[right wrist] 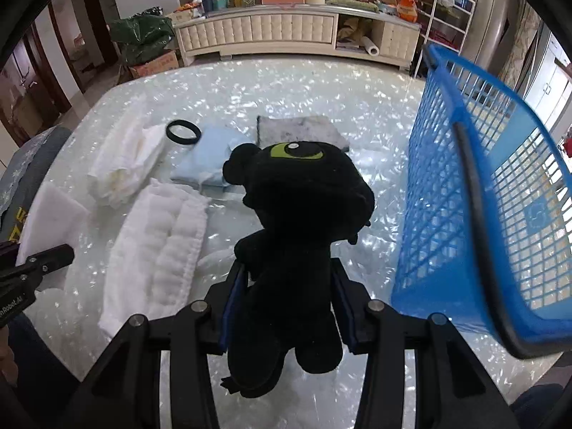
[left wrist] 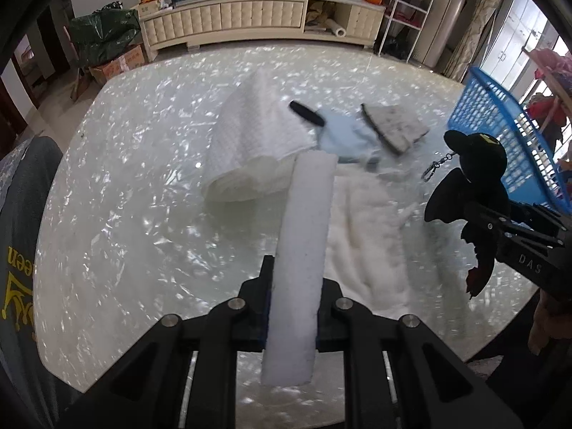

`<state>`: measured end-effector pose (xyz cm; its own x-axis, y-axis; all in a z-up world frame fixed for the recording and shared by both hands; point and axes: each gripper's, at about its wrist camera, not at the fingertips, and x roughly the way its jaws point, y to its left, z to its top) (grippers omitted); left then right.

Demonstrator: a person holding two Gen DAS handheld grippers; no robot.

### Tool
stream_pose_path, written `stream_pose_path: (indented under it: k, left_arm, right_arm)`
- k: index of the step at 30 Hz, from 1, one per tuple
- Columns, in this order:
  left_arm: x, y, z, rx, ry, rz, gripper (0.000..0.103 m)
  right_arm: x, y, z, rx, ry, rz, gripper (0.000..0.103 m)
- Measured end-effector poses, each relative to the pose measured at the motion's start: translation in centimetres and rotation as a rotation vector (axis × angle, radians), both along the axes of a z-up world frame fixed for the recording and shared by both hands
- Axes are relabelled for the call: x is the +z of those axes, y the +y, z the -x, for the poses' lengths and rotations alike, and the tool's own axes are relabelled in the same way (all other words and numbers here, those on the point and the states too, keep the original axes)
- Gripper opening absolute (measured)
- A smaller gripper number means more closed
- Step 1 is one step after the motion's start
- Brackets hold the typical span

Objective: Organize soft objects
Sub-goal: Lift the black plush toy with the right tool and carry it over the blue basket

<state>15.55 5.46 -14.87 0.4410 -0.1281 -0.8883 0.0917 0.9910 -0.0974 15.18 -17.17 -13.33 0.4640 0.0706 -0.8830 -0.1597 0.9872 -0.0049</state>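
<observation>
Blue basket (right wrist: 464, 186) beside black plush (right wrist: 300, 232) in right claw (right wrist: 289, 307)

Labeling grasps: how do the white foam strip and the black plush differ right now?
The foam strip is white, flat and plain; the plush is black, lumpy, with a green eye. The left gripper clamps the strip; the right gripper clamps the plush. The plush hangs nearer the blue basket. Both are held above the table.
</observation>
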Motion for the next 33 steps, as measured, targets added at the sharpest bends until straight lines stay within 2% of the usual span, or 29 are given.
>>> stream_pose_path:
  k: [18, 33]
  left_arm:
    - [6.2, -5.0, 2.1, -0.071, -0.111, 0.03, 0.015]
    - [9.1, -11.2, -0.5, -0.165, -0.165, 0.06, 0.015]
  right_arm:
    - [7.0, -0.9, 3.6, 0.067, -0.136, -0.075, 0.043]
    - [9.9, -5.6, 3.3, 0.013, -0.228, -0.045, 0.043]
